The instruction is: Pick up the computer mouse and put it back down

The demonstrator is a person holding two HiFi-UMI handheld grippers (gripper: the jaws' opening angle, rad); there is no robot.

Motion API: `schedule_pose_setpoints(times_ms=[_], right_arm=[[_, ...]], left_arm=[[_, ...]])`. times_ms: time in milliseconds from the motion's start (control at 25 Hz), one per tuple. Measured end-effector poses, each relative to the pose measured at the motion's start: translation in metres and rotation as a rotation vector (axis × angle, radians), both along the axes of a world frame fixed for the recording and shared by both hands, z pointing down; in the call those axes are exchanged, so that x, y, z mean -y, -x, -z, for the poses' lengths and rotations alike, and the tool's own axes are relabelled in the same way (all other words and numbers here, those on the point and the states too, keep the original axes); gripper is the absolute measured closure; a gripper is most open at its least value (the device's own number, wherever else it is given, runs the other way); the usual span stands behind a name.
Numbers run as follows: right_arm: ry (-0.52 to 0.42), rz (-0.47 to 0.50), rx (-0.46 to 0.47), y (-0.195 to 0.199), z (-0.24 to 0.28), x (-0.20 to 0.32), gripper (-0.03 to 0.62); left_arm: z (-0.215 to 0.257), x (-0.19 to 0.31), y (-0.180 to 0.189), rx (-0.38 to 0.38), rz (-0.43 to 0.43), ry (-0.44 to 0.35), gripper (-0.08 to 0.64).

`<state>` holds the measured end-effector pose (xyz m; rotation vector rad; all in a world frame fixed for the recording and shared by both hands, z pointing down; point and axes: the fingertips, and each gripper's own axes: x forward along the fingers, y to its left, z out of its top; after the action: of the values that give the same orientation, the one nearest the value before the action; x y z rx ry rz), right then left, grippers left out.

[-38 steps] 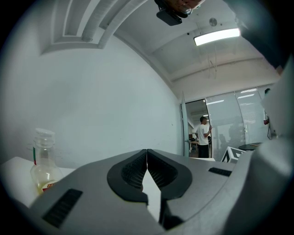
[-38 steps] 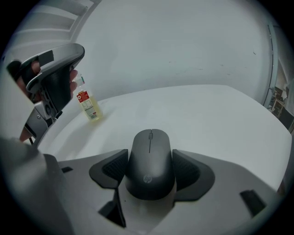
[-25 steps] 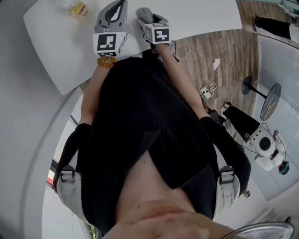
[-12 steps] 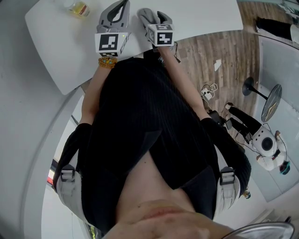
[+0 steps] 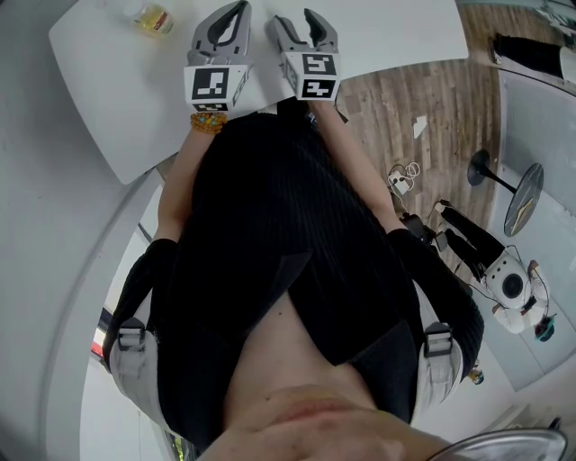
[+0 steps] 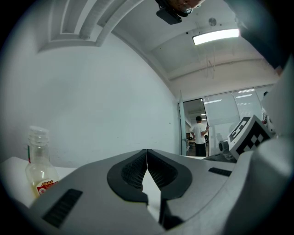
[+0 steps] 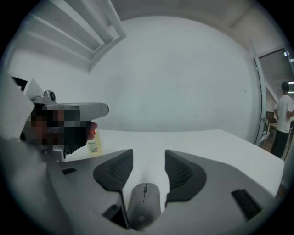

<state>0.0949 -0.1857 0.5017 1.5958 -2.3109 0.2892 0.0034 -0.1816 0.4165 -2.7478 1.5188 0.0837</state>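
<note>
Head view: left gripper and right gripper side by side over the near edge of a white table, both pointing away from the body. Left jaws pressed together, right jaws spread in a V. Small bottle on the table, left of the left gripper and well apart from it. Beaded bracelet on the left wrist. Wood-pattern floor right of the table. Computer mouse not made out from here.

Left gripper view: left gripper held level, tips meeting, nothing between the pads. Clear bottle with yellowish liquid and a red-edged label, upright on the table at far left. Marker cube of the right gripper at the right edge. Open doorway beyond, with a person in a white shirt standing in it, back turned. Ceiling light strip lit.

Right gripper view: right gripper tilted slightly down, jaws apart, just been closing a little. Grey computer mouse low between the jaw roots, scroll wheel end pointing away, apparently resting on the white table. Pads not pressing on it. Bottle upright beyond the left jaw, well apart from the mouse. Same white-shirted person at the right edge.
</note>
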Motion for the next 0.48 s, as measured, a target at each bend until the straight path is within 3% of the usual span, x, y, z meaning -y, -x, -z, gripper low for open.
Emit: schedule_pose_setpoints(times_ms=[80,480], right_arm=[[-0.055,-0.023,-0.022,-0.003,0.011,0.001,0.424],[-0.238,-0.011,0.029,0.001,0.059,-0.003,0.527]], left_arm=[[0.000,0.000,0.001,-0.001,0.004,-0.001,0.546],[0.004,-0.001,0.003,0.002,0.005,-0.010,0.546]])
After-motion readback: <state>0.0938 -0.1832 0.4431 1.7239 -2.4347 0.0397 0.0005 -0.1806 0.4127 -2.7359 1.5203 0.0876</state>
